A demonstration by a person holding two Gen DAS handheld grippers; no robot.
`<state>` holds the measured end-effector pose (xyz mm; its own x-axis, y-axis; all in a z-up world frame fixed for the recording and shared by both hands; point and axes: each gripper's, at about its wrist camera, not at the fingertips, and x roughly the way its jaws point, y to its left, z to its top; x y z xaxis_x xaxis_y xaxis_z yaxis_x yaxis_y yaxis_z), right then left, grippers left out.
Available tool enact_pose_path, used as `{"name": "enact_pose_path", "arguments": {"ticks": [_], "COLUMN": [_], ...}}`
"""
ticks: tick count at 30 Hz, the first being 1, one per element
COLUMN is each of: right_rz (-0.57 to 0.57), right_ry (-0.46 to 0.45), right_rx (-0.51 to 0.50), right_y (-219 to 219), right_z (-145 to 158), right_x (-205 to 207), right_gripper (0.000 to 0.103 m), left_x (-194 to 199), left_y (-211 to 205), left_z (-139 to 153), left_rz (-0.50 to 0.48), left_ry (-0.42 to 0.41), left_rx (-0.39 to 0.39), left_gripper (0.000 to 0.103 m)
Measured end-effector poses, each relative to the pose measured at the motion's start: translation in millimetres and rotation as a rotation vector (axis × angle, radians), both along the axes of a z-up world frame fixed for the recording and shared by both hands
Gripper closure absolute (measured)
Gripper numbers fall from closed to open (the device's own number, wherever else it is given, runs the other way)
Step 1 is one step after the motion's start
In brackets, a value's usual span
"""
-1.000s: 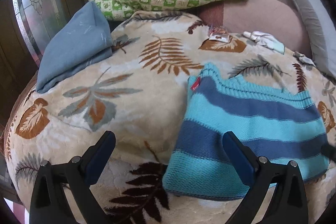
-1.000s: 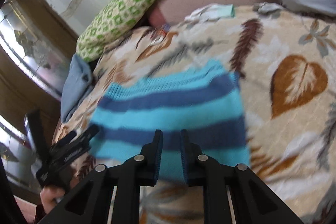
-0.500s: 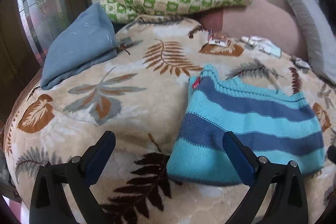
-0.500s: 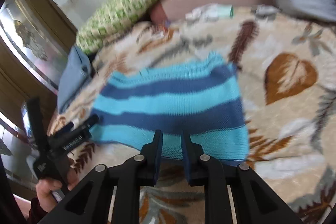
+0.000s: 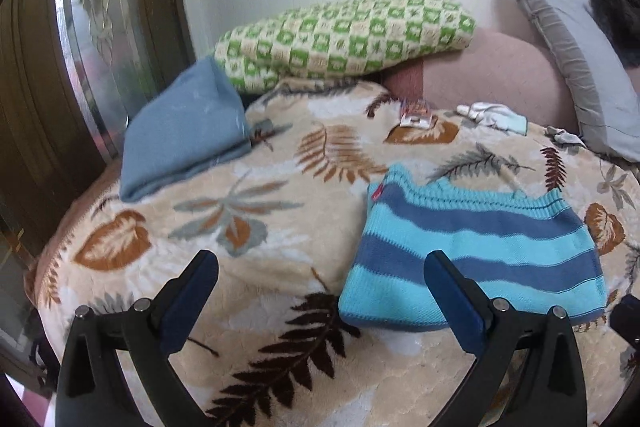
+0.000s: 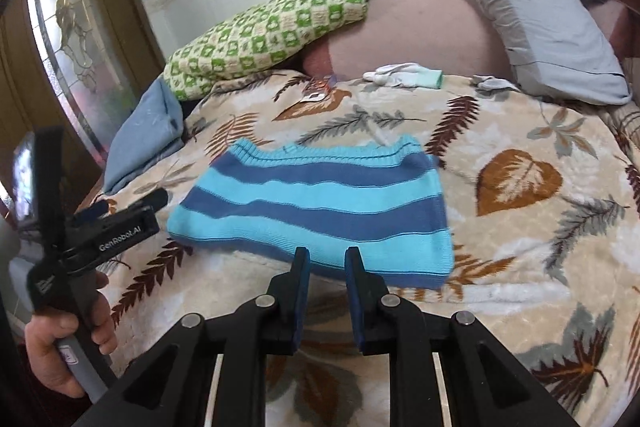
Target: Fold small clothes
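Nearest to me, my left tongs (image 5: pixel 320 291) hang spread wide over the bed, empty, nothing between the pads. My right tongs (image 6: pixel 326 263) sit narrowed to a slim gap, gripping nothing, tips just short of the sweater's near hem. There it is: the striped sweater (image 6: pixel 320 203), turquoise and navy, lying flat on the leaf-print blanket (image 6: pixel 540 267), already doubled into a neat rectangle, at about two o'clock from my left tongs and dead ahead at twelve from the right. I judge one fold is in, and another is due. Next I'd need both tongs on the corners of one short edge, to carry it across. Farther off at ten o'clock, a blue cushion (image 5: pixel 184 131); beyond, the green checked pillow (image 5: pixel 344 39).
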<state>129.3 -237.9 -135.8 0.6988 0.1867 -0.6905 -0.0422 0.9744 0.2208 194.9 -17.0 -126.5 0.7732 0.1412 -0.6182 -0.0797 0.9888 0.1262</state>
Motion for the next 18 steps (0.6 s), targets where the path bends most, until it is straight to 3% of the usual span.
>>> {"name": "enact_pose_path", "arguments": {"ticks": [9,18], "right_rz": [-0.027,-0.037], "right_ry": [0.048,0.04], "right_rx": [0.038,0.051], "right_y": [-8,-11], "right_z": [-15,-14], "right_x": [18,23], "right_gripper": [0.082,0.082], "left_x": [13,20], "left_y": [-3,-4], "left_z": [-6,-12], "left_rz": [-0.017,-0.022], "left_ry": [0.048,0.063], "left_rx": [-0.011,0.0], "left_gripper": [0.001,0.001]}}
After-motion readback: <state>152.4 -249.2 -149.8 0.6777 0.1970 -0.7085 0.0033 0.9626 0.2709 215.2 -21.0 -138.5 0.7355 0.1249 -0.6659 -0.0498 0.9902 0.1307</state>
